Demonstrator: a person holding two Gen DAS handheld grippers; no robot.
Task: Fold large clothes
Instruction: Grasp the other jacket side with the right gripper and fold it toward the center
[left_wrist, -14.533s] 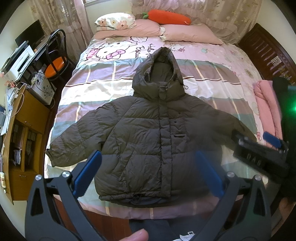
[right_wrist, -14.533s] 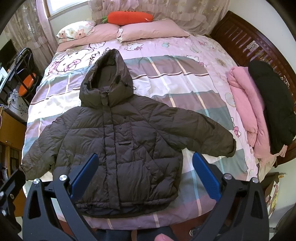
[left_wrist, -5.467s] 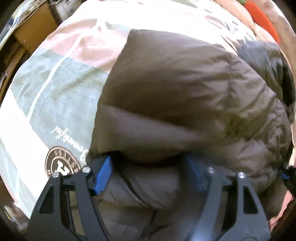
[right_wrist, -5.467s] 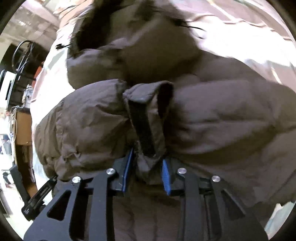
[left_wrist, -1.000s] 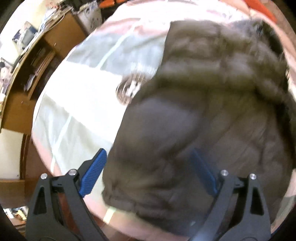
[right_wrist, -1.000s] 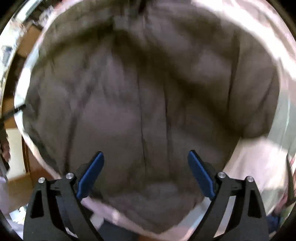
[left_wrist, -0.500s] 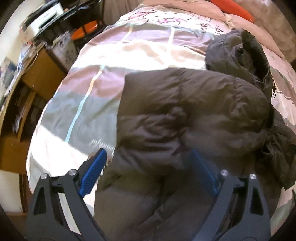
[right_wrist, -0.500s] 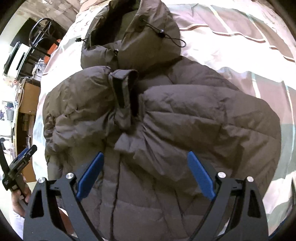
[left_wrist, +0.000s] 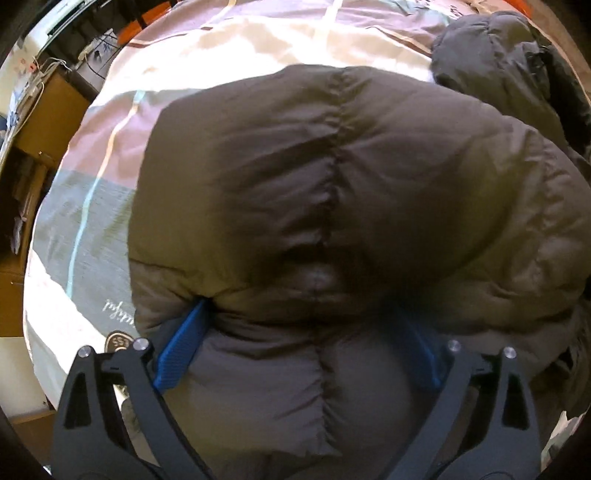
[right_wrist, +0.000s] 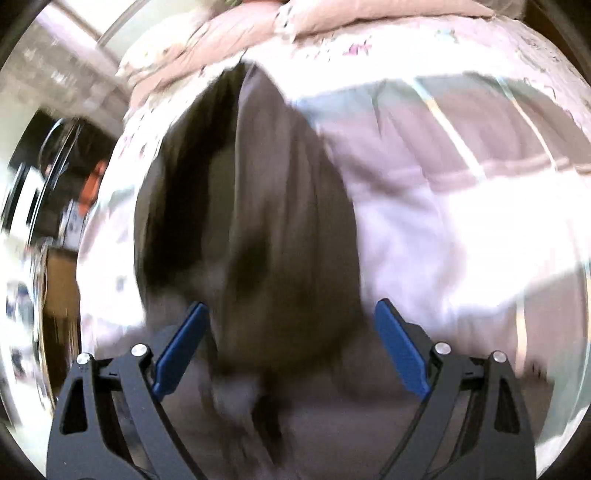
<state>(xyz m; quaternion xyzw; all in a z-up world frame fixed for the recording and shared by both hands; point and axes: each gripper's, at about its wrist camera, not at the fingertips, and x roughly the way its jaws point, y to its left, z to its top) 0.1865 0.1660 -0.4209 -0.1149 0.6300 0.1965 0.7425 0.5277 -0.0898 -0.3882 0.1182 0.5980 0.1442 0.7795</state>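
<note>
Half a second on, both grippers have dropped close onto the brown hooded puffer jacket (left_wrist: 332, 192) lying on the striped bedspread (left_wrist: 92, 221); left gripper (left_wrist: 295, 343) fingers apart, pressing its folded-in sleeve; right gripper (right_wrist: 291, 339) fingers apart around the blurred hood (right_wrist: 258, 184), probably folding it down next.

We are seeing the puffer jacket (left_wrist: 351, 206) bulging up right in front of the left gripper (left_wrist: 299, 350), filling the gap between its spread jaws and blocking any way forward. To its left, bare bedsheet (left_wrist: 85, 229) is lying flat, with the wooden desk (left_wrist: 40, 122) standing beyond the bed's edge. Ahead of the right gripper (right_wrist: 291, 343), jaws wide apart, the blurred hood (right_wrist: 258, 206) is rising between them; open sheet (right_wrist: 461, 229) is stretching away on the right.
</note>
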